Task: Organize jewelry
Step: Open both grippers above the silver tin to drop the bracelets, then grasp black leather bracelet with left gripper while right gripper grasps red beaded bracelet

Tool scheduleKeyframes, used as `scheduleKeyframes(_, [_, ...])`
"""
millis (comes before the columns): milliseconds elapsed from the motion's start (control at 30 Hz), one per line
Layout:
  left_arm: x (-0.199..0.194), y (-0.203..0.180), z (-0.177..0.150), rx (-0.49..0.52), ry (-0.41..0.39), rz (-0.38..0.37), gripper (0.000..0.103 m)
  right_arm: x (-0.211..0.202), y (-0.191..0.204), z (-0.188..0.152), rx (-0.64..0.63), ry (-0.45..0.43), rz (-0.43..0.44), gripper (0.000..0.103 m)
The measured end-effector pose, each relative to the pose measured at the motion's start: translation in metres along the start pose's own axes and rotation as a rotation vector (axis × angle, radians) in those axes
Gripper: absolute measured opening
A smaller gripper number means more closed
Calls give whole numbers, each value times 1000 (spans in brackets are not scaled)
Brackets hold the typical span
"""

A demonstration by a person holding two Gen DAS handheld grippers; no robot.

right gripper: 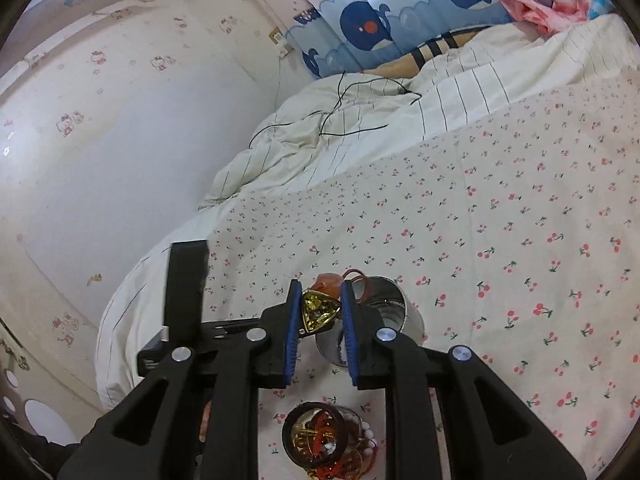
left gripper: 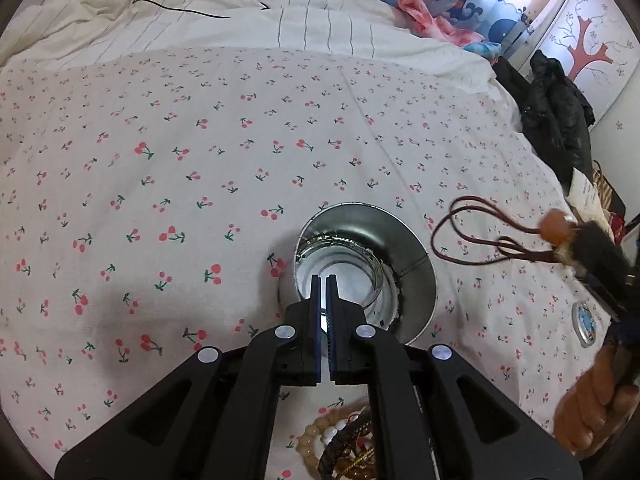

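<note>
1 tin (left gripper: pixel 412 248), 1 jewelry pile (right gripper: pixel 324 444); L fingers (left gripper: pixel 324 284) closed empty, R fingers (right gripper: pixel 320 292) gripping gold pendant (right gripper: pixel 318 312).

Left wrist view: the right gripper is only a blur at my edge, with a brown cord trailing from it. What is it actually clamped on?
Observer: The right gripper is shut on a gold triangular pendant, pinched flat between the blue pads.
Operator: Where does the cord sit relative to the tin?
Observer: The brown cord loops just past the fingertips, in line with the metal tin's open mouth; I cannot tell how high above it.
Operator: My gripper hides the pile. What is left there?
Observer: A black band lies around red and gold pieces, with white beads on its right.
</note>
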State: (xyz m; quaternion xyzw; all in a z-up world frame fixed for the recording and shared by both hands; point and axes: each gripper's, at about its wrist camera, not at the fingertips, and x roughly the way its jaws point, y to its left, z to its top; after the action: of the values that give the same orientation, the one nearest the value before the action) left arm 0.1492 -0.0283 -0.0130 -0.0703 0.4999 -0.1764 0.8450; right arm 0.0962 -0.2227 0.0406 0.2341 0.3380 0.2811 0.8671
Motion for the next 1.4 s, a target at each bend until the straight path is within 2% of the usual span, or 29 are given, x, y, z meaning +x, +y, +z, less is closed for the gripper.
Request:
scheduleKeyframes(67, [-10, 8, 1, -20, -18, -2, 12, 8, 2, 0, -12, 10, -4, 20])
scheduleKeyframes(133, [-19, 17, 0, -46, -51, 24, 51, 18, 4, -1, -17, 26, -3, 20])
scheduleKeyframes(167, [-25, 24, -1, -70, -71, 33, 53, 26, 5, -3, -18, 41, -3, 20])
scheduleKeyframes(233, [-30, 32, -2, -89, -75, 32, 53, 40, 7, -7, -30, 70, -32, 25])
scheduleKeyframes(267, [-33, 37, -3, -93, -81, 42, 53, 52, 7, -9, -43, 105, -103, 33])
scheduleKeyframes(300, [-35, 39, -4, -91, -85, 59, 53, 57, 8, -11, -60, 118, -160, 50])
scheduleKeyframes(333, [-36, 41, -5, -87, -86, 74, 54, 59, 9, -12, -80, 114, -197, 56])
scheduleKeyframes(433, [-38, 46, -12, -76, -83, 112, 60, 50, 10, -12, -120, 85, -283, 57])
scheduleKeyframes(500, [-40, 45, -19, -58, -80, 135, 64, 38, 6, -10, -128, 61, -318, 62])
scheduleKeyframes(667, [-43, 28, -36, 48, -63, 170, 68, 12, -5, -14, -111, 53, -375, 67])
scheduleKeyframes(733, [-41, 17, -50, 100, -37, 160, 68, 7, -7, -19, -119, 65, -406, 74])
scheduleKeyframes(933, [-38, 5, -94, 140, 9, 144, 68, -7, -7, -35, -125, 109, -412, 74])
scheduleKeyframes(1033, [-31, 5, -100, 123, 19, 128, 67, -6, 1, -43, -160, 143, -417, 75])
scheduleKeyframes(1100, [-28, 8, -103, 101, 23, 109, 67, -4, 6, -50, -193, 163, -436, 79])
scheduleKeyframes(1200, [-24, 12, -103, 56, 36, 34, 67, -3, 4, -59, -212, 187, -456, 80])
scheduleKeyframes(1267, [-24, 8, -105, 55, 31, 17, 66, -4, 1, -60, -206, 194, -460, 80])
scheduleKeyframes(1400, [-22, -1, -108, 92, 26, 24, 57, -6, -2, -61, -199, 194, -460, 80])
